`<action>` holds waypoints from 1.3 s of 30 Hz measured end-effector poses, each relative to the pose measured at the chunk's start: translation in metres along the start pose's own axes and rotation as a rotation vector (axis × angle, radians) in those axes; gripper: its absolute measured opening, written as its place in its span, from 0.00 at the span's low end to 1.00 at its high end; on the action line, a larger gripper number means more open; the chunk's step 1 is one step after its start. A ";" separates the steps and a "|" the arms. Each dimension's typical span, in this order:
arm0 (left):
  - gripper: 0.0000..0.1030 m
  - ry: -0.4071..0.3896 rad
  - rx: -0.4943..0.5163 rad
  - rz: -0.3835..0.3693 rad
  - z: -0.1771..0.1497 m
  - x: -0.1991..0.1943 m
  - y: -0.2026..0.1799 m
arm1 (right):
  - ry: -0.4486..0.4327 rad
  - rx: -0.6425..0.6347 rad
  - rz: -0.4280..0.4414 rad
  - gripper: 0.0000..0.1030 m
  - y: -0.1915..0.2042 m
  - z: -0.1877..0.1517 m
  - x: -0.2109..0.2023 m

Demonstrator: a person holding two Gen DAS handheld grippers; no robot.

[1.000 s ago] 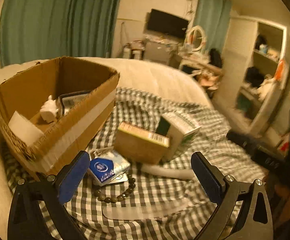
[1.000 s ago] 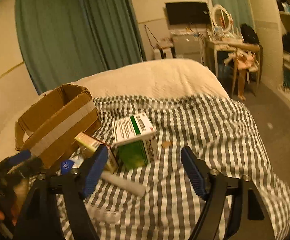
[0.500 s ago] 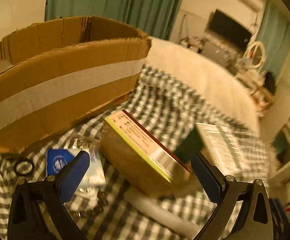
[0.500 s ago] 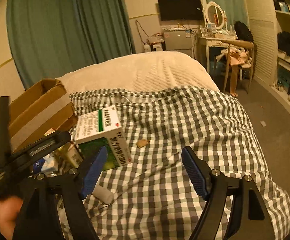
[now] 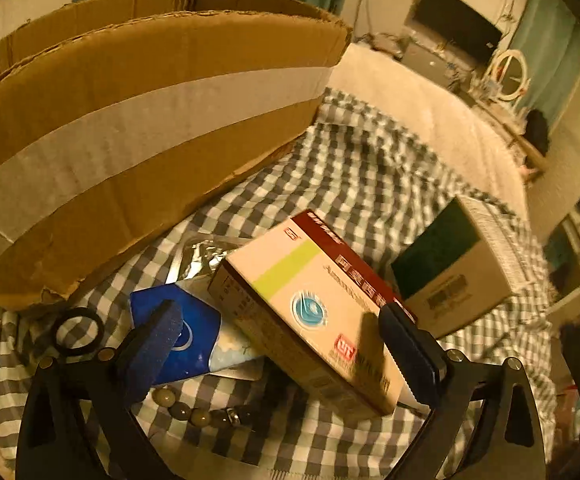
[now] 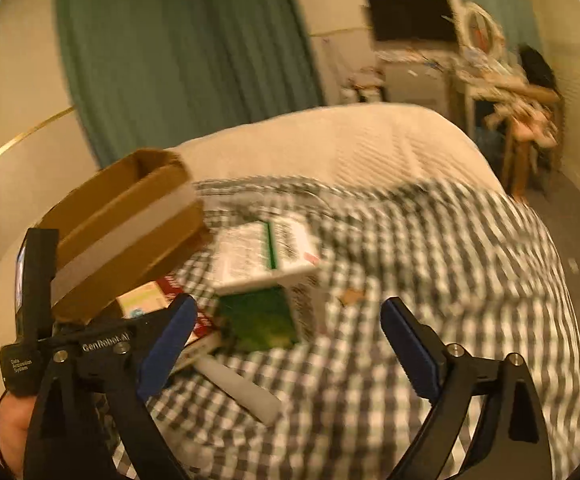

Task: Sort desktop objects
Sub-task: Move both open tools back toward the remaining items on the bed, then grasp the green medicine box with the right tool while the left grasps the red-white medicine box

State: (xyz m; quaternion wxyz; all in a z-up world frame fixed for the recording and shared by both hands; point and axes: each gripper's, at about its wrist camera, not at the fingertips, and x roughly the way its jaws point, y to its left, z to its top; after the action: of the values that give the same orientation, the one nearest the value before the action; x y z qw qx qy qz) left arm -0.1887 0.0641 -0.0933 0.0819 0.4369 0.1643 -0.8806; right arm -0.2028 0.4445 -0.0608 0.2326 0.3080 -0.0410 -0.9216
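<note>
A: Box (image 5: 309, 312), red and cream, lies tilted on the checked cloth (image 5: 361, 176), between the left gripper's (image 5: 282, 344) spread fingers.

B: And around it?

A: A blue packet (image 5: 194, 340) beside it, the big cardboard box (image 5: 130, 120) behind. The right gripper (image 6: 286, 344) is spread wide too, holding nothing.

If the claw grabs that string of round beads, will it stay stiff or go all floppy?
Probably floppy: the string of round brown beads lies in a loose curve on the grey checked cloth, so it would likely dangle. The beads look smooth and round, so they may slip between the left claw pads. It seems light for its size.
</note>
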 end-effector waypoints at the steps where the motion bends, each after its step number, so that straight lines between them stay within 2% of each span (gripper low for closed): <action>1: 0.95 -0.004 -0.005 -0.020 0.000 -0.002 0.000 | -0.011 -0.059 -0.009 0.94 0.008 0.004 0.006; 3: 0.82 -0.009 -0.008 -0.069 0.000 -0.006 -0.002 | -0.003 -0.148 -0.031 0.94 0.016 0.007 0.021; 5: 0.80 0.000 0.014 -0.084 0.001 -0.006 -0.007 | 0.035 -0.204 -0.068 0.94 0.018 0.007 0.039; 6: 0.74 0.000 0.024 -0.092 0.000 -0.006 -0.009 | 0.051 -0.213 -0.086 0.94 0.017 0.006 0.046; 8: 0.73 0.002 0.027 -0.106 0.001 -0.004 -0.014 | 0.081 -0.194 -0.069 0.94 0.011 0.004 0.060; 11: 0.65 0.004 0.016 -0.109 0.006 0.006 -0.022 | 0.108 -0.151 -0.031 0.94 0.004 0.004 0.076; 17: 0.61 0.030 -0.022 -0.144 0.010 0.014 -0.019 | 0.116 -0.117 -0.011 0.94 0.002 0.008 0.091; 19: 0.59 0.034 -0.018 -0.153 0.010 0.013 -0.018 | 0.094 -0.140 -0.007 0.94 0.005 0.009 0.086; 21: 0.56 0.037 -0.033 -0.165 0.010 0.013 -0.014 | 0.065 -0.150 0.014 0.99 0.007 0.009 0.082; 25: 0.49 0.047 -0.045 -0.186 0.013 0.015 -0.017 | 0.050 -0.102 0.025 1.00 0.000 0.008 0.083; 31: 0.41 0.000 -0.046 -0.186 0.013 0.000 -0.017 | 0.029 -0.065 0.042 1.00 -0.005 0.015 0.086; 36: 0.37 -0.011 -0.057 -0.192 0.018 -0.011 -0.008 | 0.044 -0.135 0.047 1.00 0.016 0.018 0.106; 39: 0.36 -0.027 -0.028 -0.175 0.021 -0.011 -0.012 | 0.070 -0.185 0.005 1.00 0.027 0.014 0.123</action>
State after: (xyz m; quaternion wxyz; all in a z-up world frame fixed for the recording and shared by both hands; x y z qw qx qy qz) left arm -0.2012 0.0678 -0.0697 0.0130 0.4079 0.2130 -0.8877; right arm -0.2865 0.3633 -0.1108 0.2639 0.3173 0.0516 -0.9094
